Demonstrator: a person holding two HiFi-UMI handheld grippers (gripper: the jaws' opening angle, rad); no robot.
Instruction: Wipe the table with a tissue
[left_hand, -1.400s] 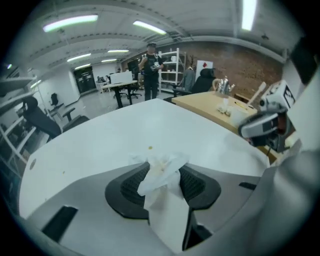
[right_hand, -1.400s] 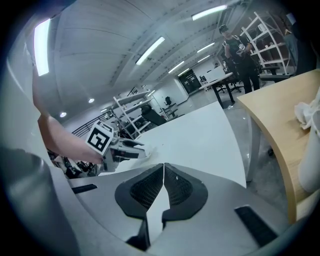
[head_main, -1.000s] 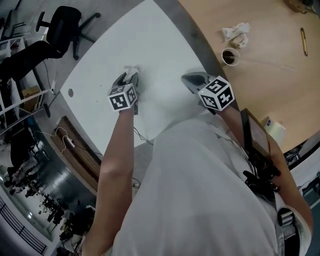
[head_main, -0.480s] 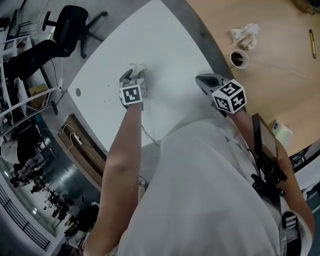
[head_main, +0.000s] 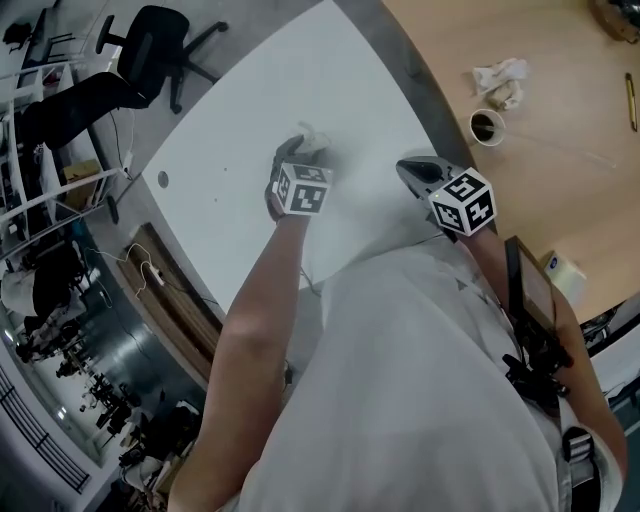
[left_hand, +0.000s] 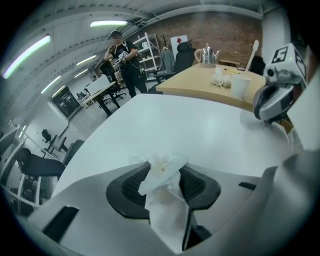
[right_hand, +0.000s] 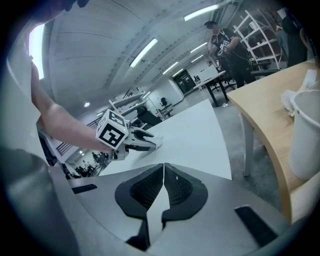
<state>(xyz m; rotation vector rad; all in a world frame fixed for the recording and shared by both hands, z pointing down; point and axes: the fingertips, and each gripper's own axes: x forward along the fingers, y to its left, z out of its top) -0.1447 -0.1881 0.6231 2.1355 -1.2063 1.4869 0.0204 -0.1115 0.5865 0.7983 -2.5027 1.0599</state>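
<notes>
Left hand-held gripper (head_main: 298, 155) partly closed, pinching a crumpled tissue (left_hand: 160, 167), tissue down on the white desk (head_main: 260, 90), right hand-held gripper (right_hand: 162, 187) jaws closed together, empty, near the desk's edge.

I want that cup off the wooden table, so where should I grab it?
Probably best to grip the cup across its side wall, just below the rim, coming level from the white table's side: it stands upright, and the crumpled tissue lies beyond it.
</notes>
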